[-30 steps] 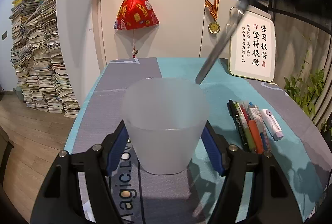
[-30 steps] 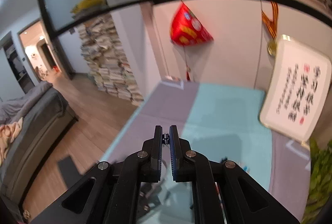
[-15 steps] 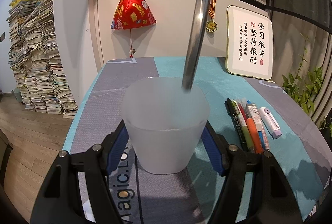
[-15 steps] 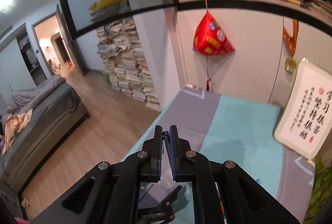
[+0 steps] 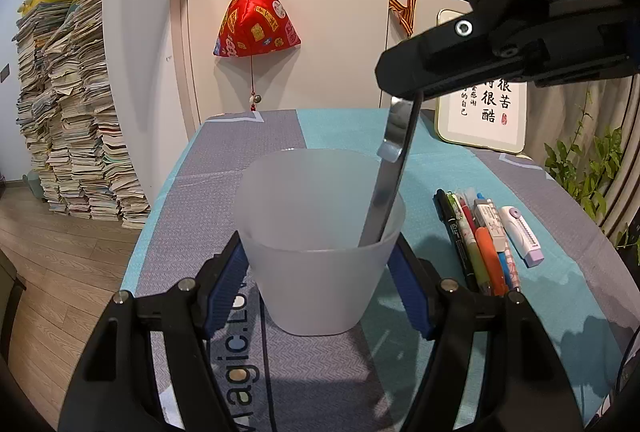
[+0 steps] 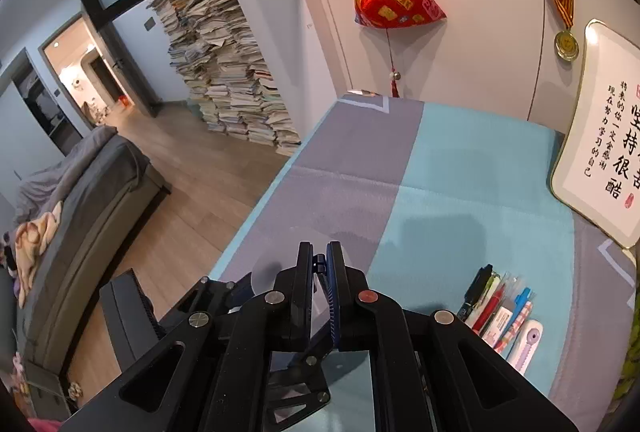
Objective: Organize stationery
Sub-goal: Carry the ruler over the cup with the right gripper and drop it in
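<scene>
The left gripper (image 5: 322,272) holds a frosted cup (image 5: 320,244) between its blue pads (image 5: 226,282), one pad pressed on each side of the cup's wall; the cup stands upright on the cloth (image 5: 344,127), directly ahead of the jaws and filling the gap between them. Above and to the right of those jaws hangs the right gripper (image 5: 404,97), its black fingers pressed together on the top end of a metal ruler (image 5: 390,183). The ruler slants down from that pinch into the cup, its lower part inside the rim near the cup's right wall. In the right wrist view the right gripper (image 6: 320,264) shows its jaws nearly closed, with only a thin dark edge in the slit between them. To the right of both sets of jaws a row of pens (image 5: 478,240) lies side by side on the cloth, well apart from the cup, and just beyond them to the right lies a pale lilac eraser case (image 5: 522,236). Far ahead of the jaws a framed calligraphy board (image 6: 604,151) leans at the wall.
</scene>
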Demonstrator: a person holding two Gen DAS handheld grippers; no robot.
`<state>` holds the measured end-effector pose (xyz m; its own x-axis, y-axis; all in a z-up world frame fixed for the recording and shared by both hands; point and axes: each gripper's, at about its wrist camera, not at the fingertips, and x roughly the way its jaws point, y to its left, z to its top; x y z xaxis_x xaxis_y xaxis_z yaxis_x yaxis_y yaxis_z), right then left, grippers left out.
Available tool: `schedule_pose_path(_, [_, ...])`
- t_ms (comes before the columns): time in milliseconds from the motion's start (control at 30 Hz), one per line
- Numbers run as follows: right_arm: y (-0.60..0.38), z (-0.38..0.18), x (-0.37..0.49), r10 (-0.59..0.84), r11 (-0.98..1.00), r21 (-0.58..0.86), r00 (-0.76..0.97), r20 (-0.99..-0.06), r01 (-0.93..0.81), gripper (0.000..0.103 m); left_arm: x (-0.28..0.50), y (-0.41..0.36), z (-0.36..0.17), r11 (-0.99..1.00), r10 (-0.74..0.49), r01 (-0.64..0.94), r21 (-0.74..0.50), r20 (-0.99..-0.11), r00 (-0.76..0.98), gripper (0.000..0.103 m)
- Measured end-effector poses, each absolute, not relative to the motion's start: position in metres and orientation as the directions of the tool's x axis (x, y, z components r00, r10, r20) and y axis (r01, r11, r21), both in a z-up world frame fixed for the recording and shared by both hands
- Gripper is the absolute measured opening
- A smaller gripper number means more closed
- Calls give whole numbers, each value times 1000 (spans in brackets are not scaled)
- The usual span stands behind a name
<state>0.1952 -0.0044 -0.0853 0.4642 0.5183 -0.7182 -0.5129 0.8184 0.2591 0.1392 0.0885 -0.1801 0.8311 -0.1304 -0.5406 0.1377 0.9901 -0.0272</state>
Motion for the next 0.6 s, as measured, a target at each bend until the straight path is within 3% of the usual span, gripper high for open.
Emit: schedule_pose_path(600, [9, -98, 193, 532, 800, 270, 427, -731, -536, 8, 139, 89, -180, 990, -131, 138, -28, -543, 830, 69])
